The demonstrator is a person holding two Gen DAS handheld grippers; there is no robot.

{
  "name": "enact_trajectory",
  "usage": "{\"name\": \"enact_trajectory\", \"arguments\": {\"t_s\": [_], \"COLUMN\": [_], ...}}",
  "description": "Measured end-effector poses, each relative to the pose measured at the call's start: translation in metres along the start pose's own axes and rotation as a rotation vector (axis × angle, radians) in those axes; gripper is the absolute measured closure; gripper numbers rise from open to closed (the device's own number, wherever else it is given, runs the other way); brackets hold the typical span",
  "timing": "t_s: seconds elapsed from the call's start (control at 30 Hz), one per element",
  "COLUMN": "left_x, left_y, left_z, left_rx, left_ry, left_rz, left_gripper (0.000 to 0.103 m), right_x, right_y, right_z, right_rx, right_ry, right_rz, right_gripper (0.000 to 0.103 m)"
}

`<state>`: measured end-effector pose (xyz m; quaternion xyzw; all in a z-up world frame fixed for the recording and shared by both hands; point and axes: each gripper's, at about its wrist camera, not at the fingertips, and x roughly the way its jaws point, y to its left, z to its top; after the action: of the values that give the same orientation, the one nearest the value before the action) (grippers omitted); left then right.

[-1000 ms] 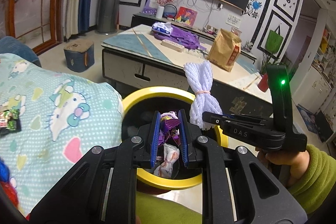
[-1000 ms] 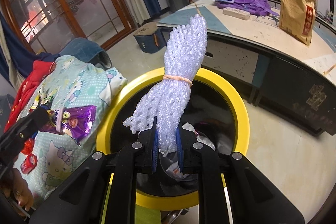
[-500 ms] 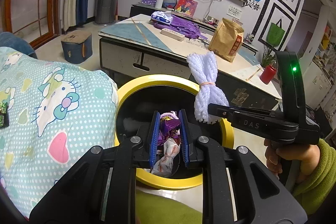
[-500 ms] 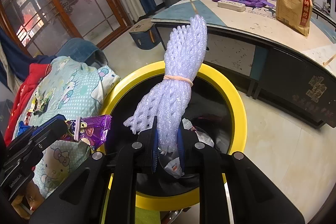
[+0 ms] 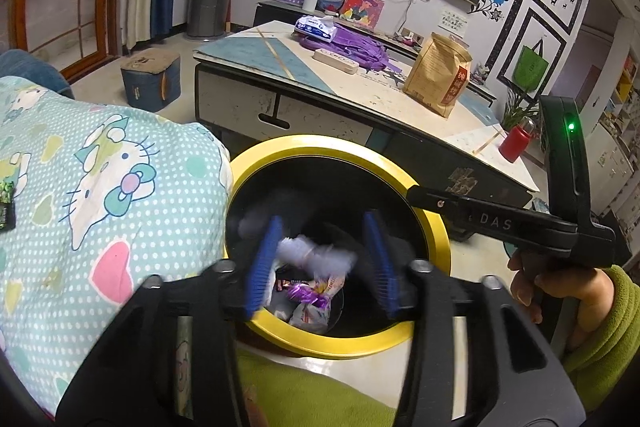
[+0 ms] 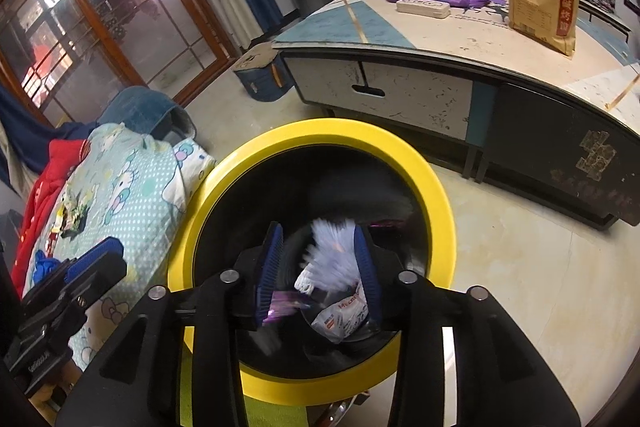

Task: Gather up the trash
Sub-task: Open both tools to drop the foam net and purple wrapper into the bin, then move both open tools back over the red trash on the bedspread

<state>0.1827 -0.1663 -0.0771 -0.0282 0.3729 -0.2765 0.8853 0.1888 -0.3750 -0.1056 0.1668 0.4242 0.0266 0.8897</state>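
Observation:
A black bin with a yellow rim (image 5: 332, 147) (image 6: 320, 131) stands below both grippers. My left gripper (image 5: 322, 259) hangs over it, its jaws opening with nothing pressed between the blue pads. The purple candy wrapper (image 5: 306, 293) lies down in the bin among other wrappers. My right gripper (image 6: 320, 263) is also over the bin with its jaws opening. The white foam net (image 6: 332, 259) is blurred between them, dropping free into the bin. The same foam net (image 5: 316, 253) shows as a white blur in the left wrist view.
A cartoon-cat quilt (image 5: 100, 187) lies against the bin's left side with small wrappers on it. Behind the bin is a low table (image 5: 360, 95) carrying a brown paper bag (image 5: 438, 79). A blue stool (image 5: 150, 79) sits on the floor. A hand in a green sleeve (image 5: 560, 287) holds the right gripper.
Both grippers were shut, the left on the purple wrapper and the right on the foam net. Both have opened, and the wrapper and net have dropped into the bin.

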Motion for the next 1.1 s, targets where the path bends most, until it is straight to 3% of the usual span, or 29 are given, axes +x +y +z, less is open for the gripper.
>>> {"name": "enact_trajectory", "arguments": {"t_s": [0.07, 0.2, 0.37, 0.87, 1.1], "left_x": [-0.002, -0.01, -0.024, -0.076, -0.101], "left_y": [0.002, 0.007, 0.014, 0.026, 0.039], "left_z": [0.0, 0.002, 0.006, 0.008, 0.008], "left_rx": [-0.005, -0.035, -0.063, -0.087, -0.12], "left_ry": [-0.005, -0.023, -0.053, -0.155, -0.209], "left_rz": [0.003, 0.012, 0.028, 0.156, 0.194], "left_gripper": [0.051, 0.011, 0.011, 0.011, 0.011], "right_x": [-0.001, -0.004, -0.007, -0.032, -0.047], "right_y": [-0.002, -0.003, -0.001, 0.032, 0.056], "right_z": [0.0, 0.001, 0.002, 0.008, 0.006], "right_rx": [0.006, 0.012, 0.012, -0.07, -0.123], "right_ry": [-0.005, -0.015, -0.031, -0.116, -0.151], "right_rz": [-0.002, -0.008, -0.012, 0.033, 0.072], "right_gripper": [0.063, 0.059, 0.054, 0.053, 0.043]}}
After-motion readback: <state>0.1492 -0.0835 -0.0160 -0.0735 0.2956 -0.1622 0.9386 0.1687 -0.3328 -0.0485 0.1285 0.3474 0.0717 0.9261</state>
